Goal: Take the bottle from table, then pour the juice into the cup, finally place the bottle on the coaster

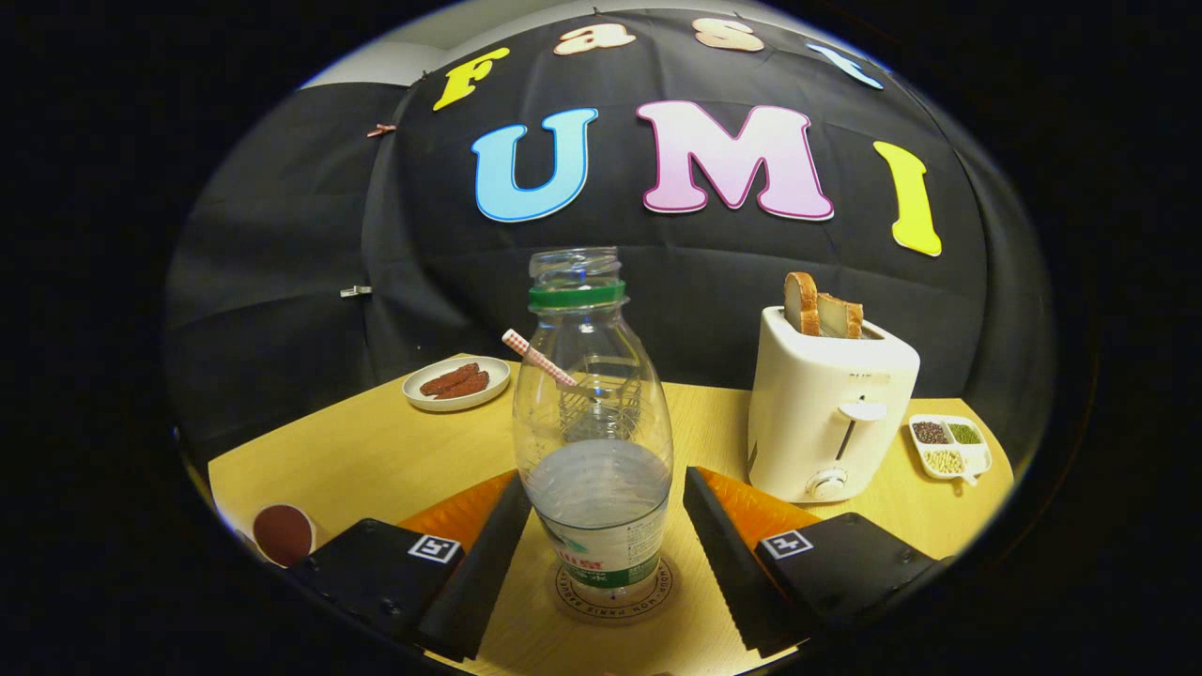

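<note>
Between our gripper's (pixel 601 535) spread fingers, neither touching it, we see the bottle (pixel 593 441) upright on the coaster (pixel 657 593) — uncapped, part full of clear liquid. Behind it a cup (pixel 601 399) holds a straw (pixel 537 357).

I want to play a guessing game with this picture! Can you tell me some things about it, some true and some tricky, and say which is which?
1. The bottle stands on the coaster. True.
2. The fingers squeeze the bottle. False: they are open, with gaps on both sides.
3. Bread sticks out of the toaster. True.
4. The bottle has its cap on. False: its mouth is open.
5. A cup with a straw stands behind the bottle. True.
</note>
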`<control>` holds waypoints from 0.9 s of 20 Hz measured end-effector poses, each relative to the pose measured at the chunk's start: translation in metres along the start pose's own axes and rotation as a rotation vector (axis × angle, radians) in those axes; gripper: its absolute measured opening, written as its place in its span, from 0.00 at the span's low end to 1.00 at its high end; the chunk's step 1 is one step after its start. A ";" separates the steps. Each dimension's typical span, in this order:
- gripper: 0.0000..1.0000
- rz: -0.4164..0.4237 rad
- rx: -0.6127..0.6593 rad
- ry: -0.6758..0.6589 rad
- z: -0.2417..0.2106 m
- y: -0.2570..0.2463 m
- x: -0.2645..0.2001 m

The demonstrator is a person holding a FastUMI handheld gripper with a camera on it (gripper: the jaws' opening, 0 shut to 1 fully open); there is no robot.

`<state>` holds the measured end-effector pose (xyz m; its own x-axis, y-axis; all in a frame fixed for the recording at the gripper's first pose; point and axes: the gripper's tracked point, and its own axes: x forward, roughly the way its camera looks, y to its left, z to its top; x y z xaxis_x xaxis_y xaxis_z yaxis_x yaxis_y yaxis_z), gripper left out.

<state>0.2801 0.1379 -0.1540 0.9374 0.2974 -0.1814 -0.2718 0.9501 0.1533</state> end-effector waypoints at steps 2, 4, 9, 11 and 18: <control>1.00 -0.008 -0.018 0.009 0.000 -0.001 -0.004; 1.00 -0.006 -0.027 0.011 0.003 0.001 -0.009; 1.00 0.014 -0.023 0.027 0.011 0.009 -0.031; 1.00 0.006 -0.048 0.003 0.025 0.009 -0.046; 0.97 -0.055 -0.112 -0.093 0.109 -0.010 -0.114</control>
<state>0.1994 0.0838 -0.0288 0.9663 0.2395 -0.0947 -0.2371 0.9708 0.0356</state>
